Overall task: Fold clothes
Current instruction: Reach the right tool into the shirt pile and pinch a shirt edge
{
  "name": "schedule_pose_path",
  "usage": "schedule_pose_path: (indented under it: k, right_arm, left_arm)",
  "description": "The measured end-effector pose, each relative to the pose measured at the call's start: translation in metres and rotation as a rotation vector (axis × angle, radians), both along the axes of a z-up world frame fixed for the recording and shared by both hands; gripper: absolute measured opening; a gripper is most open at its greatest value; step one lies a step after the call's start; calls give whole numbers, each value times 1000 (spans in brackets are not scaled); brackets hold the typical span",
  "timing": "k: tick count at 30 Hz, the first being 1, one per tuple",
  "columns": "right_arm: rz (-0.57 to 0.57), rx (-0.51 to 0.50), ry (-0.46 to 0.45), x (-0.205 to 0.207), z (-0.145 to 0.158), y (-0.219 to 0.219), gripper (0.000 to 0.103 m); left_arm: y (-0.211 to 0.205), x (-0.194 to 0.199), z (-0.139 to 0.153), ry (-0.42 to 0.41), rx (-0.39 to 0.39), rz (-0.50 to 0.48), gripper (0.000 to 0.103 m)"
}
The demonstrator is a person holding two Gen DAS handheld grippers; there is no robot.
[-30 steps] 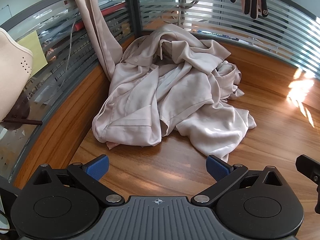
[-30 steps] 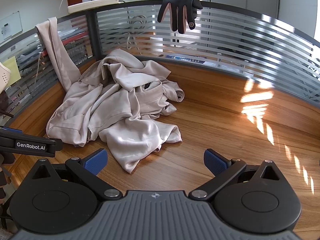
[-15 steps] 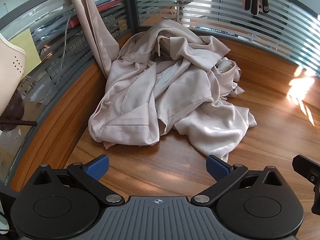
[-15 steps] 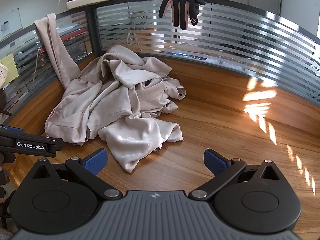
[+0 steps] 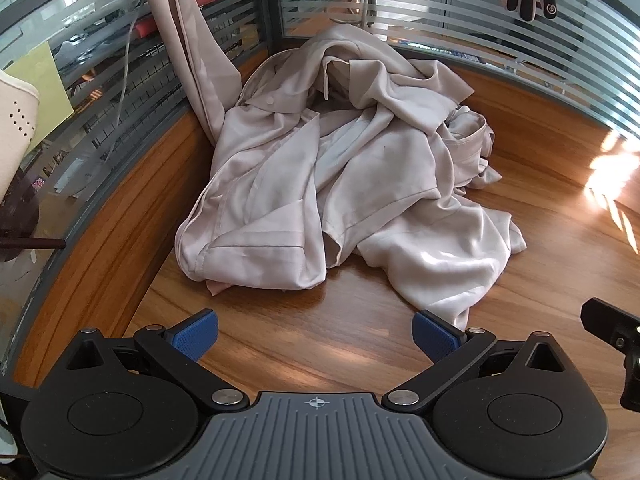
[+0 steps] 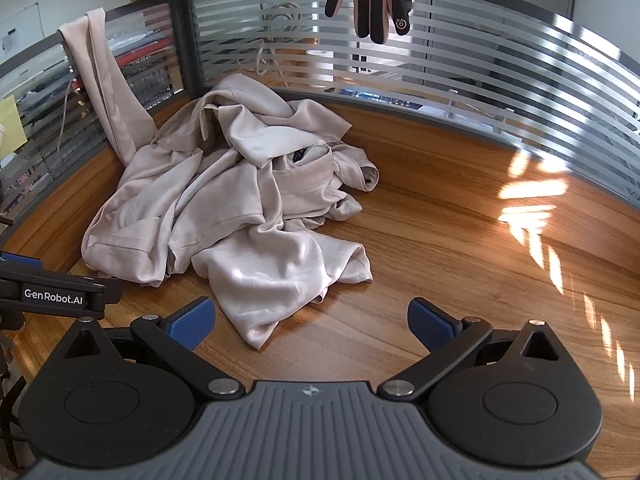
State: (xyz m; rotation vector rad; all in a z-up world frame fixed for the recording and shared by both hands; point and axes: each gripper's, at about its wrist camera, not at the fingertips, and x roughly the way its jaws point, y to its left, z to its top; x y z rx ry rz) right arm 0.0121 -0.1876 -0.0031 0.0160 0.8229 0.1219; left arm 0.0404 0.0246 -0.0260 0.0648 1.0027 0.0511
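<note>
A crumpled pale beige shirt (image 5: 344, 184) lies in a heap on the wooden desk (image 5: 540, 184), pushed toward the back left corner; one part of it (image 5: 188, 40) hangs over the glass partition. The same shirt (image 6: 240, 208) fills the left half of the right wrist view. My left gripper (image 5: 316, 338) stands open just short of the heap's near edge, nothing between its blue pads. My right gripper (image 6: 310, 322) is open too, its left pad (image 6: 190, 322) close to the shirt's nearest fold. The left gripper's body (image 6: 52, 296) shows at the right view's left edge.
A curved striped glass partition (image 6: 480, 80) rings the desk at the back and sides. A black glove (image 6: 376, 4) hangs over its top edge. A yellow note (image 5: 40, 88) is stuck on the left panel. Bare sunlit wood (image 6: 500, 240) lies right of the shirt.
Both grippers have moved forward toward the shirt, which now looks larger and nearer. Both stay open and the shirt has not moved.
</note>
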Motion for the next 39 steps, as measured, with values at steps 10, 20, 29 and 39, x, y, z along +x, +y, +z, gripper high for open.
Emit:
schedule_pose_path:
  k: [10, 20, 29, 39]
  right_arm:
    - [93, -7, 3, 55, -2, 19, 103]
    - [224, 17, 16, 137, -34, 59, 103]
    - [245, -2, 107, 201, -92, 87, 94]
    - [274, 57, 154, 196, -96, 75, 8]
  left_arm:
    - [31, 16, -13, -8, 16, 8, 103]
    - [67, 26, -31, 6, 10, 72, 103]
    - [78, 34, -41, 19, 40, 102, 103]
    - [76, 34, -41, 26, 54, 120, 102]
